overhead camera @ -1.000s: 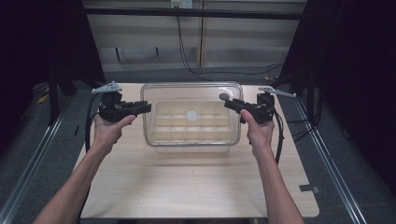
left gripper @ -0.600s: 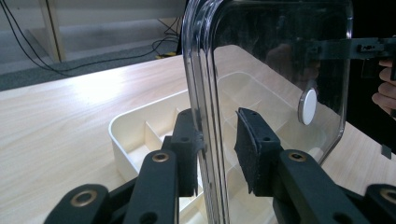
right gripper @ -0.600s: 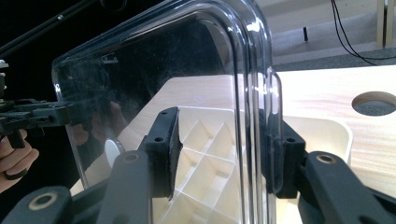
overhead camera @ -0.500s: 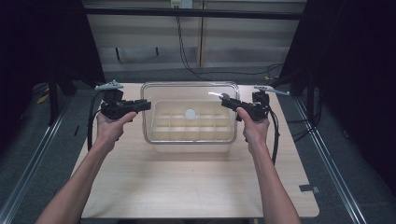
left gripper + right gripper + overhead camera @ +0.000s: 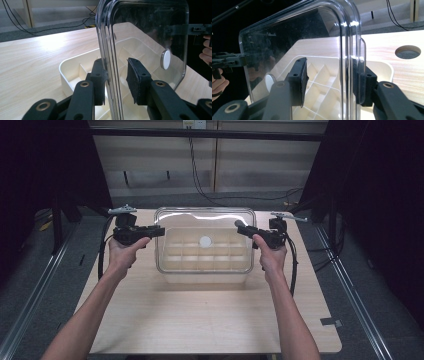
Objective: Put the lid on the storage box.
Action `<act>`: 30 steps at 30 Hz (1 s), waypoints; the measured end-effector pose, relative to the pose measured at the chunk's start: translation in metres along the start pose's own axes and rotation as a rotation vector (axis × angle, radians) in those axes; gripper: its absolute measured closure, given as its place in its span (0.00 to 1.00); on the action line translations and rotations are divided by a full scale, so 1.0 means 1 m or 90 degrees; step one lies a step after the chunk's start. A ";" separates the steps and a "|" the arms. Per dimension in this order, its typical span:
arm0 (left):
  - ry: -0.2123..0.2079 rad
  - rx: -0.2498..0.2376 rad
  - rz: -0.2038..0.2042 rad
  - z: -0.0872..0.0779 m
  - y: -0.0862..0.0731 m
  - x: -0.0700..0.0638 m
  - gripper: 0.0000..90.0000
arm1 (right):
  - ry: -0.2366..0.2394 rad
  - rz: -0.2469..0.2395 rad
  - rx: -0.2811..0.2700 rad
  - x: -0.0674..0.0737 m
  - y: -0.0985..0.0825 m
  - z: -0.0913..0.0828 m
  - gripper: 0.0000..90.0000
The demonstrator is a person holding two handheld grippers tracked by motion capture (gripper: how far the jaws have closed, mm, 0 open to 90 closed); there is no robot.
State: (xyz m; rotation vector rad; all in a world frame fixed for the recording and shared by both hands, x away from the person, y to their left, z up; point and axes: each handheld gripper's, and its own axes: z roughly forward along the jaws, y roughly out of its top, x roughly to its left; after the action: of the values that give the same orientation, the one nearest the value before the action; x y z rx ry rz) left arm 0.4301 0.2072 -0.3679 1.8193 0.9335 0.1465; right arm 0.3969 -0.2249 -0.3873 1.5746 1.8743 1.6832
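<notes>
While each gripper's jaws straddle an end rim of the clear lid (image 5: 205,227), pads slackening, it hovers over the empty compartmented tray (image 5: 205,256) near the table's (image 5: 210,320) far edge.

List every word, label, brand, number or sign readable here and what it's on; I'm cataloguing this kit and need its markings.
None can be read.
The clear lid carries a round white disc that is blank.
The divided cream tray, the wooden table and the black left gripper and right gripper show no lettering.
</notes>
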 end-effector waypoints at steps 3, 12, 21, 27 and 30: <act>-0.002 0.000 -0.005 0.003 0.000 0.003 0.75 | -0.006 0.002 0.007 -0.003 0.000 0.003 0.56; -0.009 0.009 -0.018 0.014 -0.002 0.016 0.73 | -0.026 -0.005 0.044 -0.009 0.003 0.017 0.50; -0.007 0.031 -0.022 0.028 -0.004 0.028 0.69 | -0.048 -0.002 0.061 -0.015 0.001 0.031 0.45; -0.007 0.040 -0.024 0.036 -0.009 0.036 0.67 | -0.057 0.006 0.077 -0.022 -0.002 0.040 0.42; -0.007 0.044 -0.028 0.040 -0.011 0.037 0.65 | -0.066 0.005 0.087 -0.025 -0.003 0.045 0.37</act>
State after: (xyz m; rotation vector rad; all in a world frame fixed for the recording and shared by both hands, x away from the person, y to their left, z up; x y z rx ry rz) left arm 0.4697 0.2036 -0.4067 1.8594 0.9809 0.0770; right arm 0.4376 -0.2149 -0.4178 1.6867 1.9704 1.4730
